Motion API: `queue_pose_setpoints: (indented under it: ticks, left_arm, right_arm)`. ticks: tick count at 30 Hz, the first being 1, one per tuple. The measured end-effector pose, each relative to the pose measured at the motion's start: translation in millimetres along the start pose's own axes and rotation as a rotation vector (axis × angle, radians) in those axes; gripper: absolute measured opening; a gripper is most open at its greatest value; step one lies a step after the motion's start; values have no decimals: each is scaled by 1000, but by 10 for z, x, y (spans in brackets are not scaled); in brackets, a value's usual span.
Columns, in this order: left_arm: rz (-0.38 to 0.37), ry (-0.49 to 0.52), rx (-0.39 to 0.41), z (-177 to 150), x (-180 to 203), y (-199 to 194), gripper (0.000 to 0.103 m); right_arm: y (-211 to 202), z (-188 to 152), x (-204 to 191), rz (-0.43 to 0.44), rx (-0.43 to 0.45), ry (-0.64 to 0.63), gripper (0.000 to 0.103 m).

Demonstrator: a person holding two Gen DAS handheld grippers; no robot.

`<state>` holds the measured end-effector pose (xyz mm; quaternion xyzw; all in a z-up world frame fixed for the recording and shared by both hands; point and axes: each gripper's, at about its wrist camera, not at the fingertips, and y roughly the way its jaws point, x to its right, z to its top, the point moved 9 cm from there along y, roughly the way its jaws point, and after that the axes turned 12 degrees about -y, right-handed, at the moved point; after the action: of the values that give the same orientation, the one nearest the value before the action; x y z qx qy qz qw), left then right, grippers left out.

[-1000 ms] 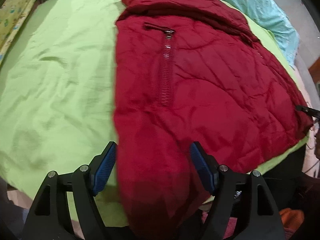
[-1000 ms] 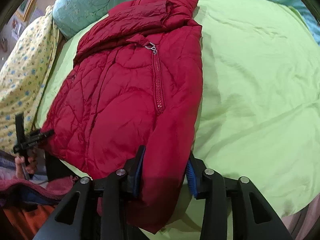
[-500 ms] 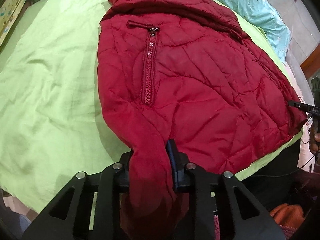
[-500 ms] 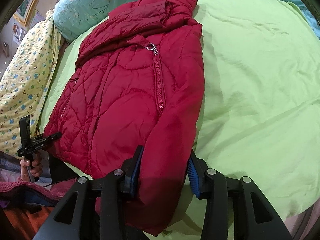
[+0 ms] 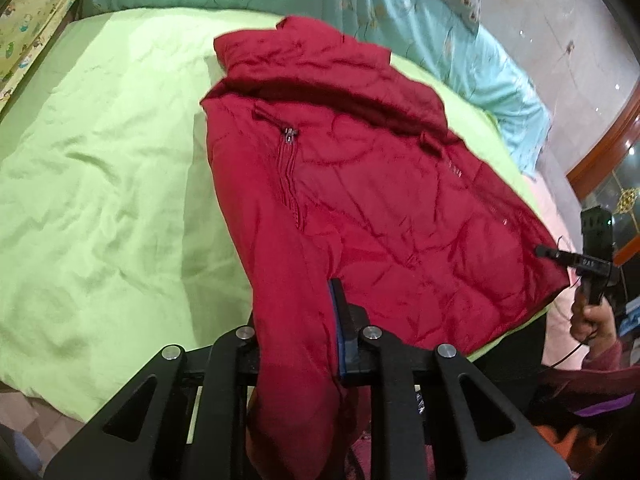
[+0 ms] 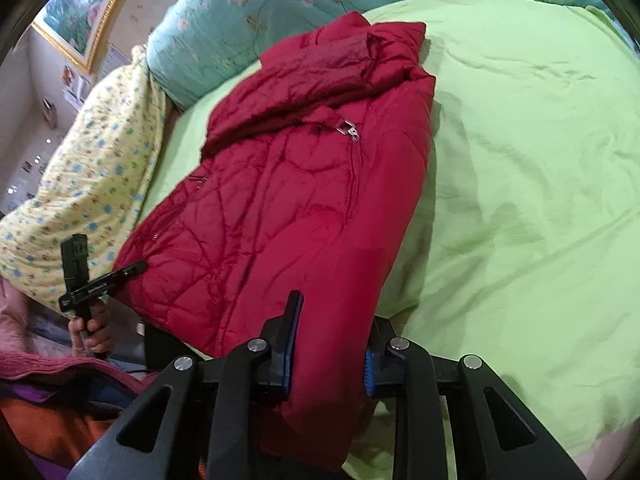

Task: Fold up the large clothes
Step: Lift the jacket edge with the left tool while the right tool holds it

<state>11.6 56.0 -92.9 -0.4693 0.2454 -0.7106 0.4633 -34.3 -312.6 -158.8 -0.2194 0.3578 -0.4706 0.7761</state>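
Observation:
A red quilted jacket (image 5: 380, 208) lies zipped, front up, on a lime green bed sheet (image 5: 100, 200). My left gripper (image 5: 296, 312) is clamped on the jacket's near sleeve, which hangs down between the fingers; its jaws are still closing and the fabric is lifted off the sheet. In the right wrist view the jacket (image 6: 280, 208) runs away from my right gripper (image 6: 332, 320), whose blue pads (image 6: 289, 344) press both sides of the near sleeve edge as the jaws close. Each view shows the other gripper at the jacket's far hem corner, held by a hand (image 5: 592, 316).
Teal floral bedding (image 6: 224, 20) lies along the head of the bed and a yellow flowered quilt (image 6: 80, 184) along one side. The bed's near edge sits right below both grippers. A framed picture (image 6: 80, 12) hangs on the wall.
The left jaws went from wide open around the sleeve to clamped on it, then rose, pulling the fabric up. The right jaws narrowed onto the sleeve edge and tilted slightly.

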Motion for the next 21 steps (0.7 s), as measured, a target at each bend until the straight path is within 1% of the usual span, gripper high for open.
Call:
queue_pose_setpoints:
  ticks: [5,8,13,18,21]
  left_arm:
    - [-45,-6,37,136,44,-79,16]
    - [-71,-8,67,244,82,-126,16]
    - [-132,-43,132,532,109,-227,16]
    - [-167,-72,193,864,186,-291,16]
    - [-173,-72,224,1048,260,-304,16]
  right_arm:
    - [-110,166,-5,67,79,35,23]
    - [-172,254,14,88,125,55,23]
    - [-287,449,83,92,209,74,23]
    - [-362,710,133,89,279,85,22]
    - [-388,881,172,81,310,85,22]
